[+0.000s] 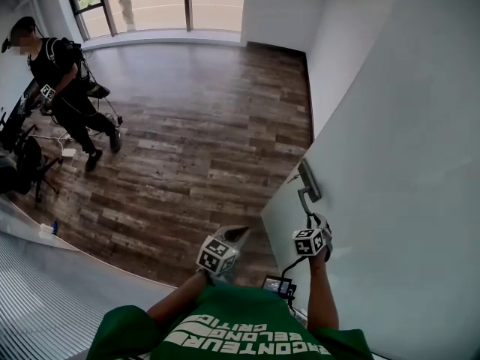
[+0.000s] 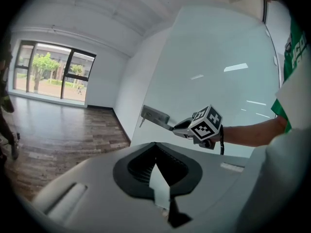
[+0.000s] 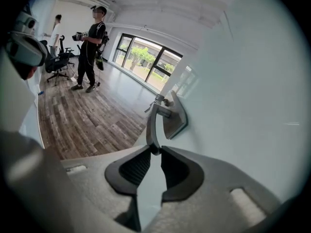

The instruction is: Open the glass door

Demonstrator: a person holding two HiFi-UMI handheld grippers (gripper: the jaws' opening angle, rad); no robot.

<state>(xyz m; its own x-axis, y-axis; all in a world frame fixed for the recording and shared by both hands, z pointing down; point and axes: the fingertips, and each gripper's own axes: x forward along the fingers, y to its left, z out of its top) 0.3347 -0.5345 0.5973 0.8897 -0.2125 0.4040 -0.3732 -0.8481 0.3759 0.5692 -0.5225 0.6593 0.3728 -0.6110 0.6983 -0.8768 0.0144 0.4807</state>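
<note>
Wood floor point(image 1: 195, 126) room w/ big windows point(image 1: 172, 6) at the far end; a person in black point(image 1: 64, 88) stands at left. The frosted glass door point(image 1: 390, 163) fills the right side, w/ its metal lever handle point(image 3: 151, 123) near the door's edge. R gripper point(image 3: 155, 149) is clamped on the lever's end. L gripper point(image 2: 155, 144) hangs just beside it, off the door, jaws together, apparently w/ nothing between.

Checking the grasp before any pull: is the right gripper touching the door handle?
Touching. In the right gripper view, the right gripper has its fingers closed on the tip of the door handle, with no gap showing.
</note>
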